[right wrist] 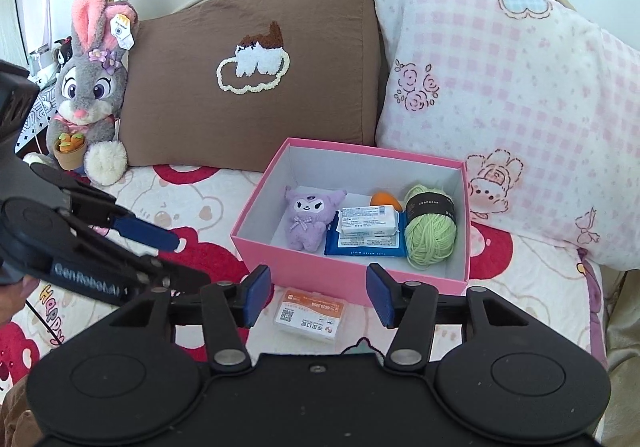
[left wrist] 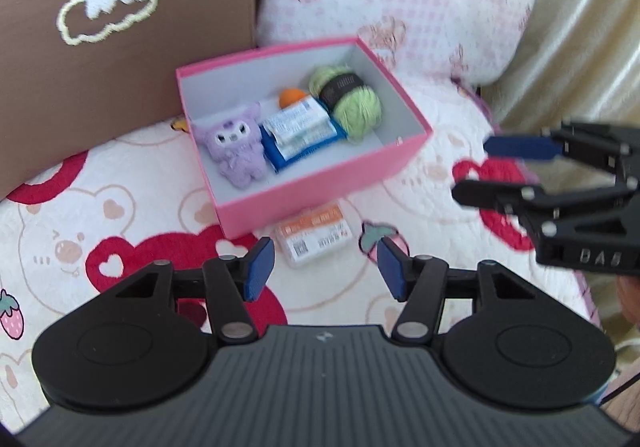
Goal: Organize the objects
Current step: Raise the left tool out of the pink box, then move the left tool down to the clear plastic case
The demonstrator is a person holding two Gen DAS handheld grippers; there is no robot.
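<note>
Both the left gripper (left wrist: 326,267) and right gripper (right wrist: 316,295) have spread fingers, nothing between them. The flat packet (right wrist: 310,314) lies lower centre, just outside the pink box (right wrist: 304,279), long axis running left-right, slightly tilted. If you pinch shallowly, expect it to slip on the soft quilt (right wrist: 168,207).

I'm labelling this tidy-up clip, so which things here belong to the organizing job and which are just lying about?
Part of the job:
- pink box
- purple plush, wipes pack, orange ball and green yarn, all inside it
- small orange-and-white packet on the bedspread in front of the box

Just lying about:
- brown pillow
- pink checked pillow
- rabbit plush
</note>
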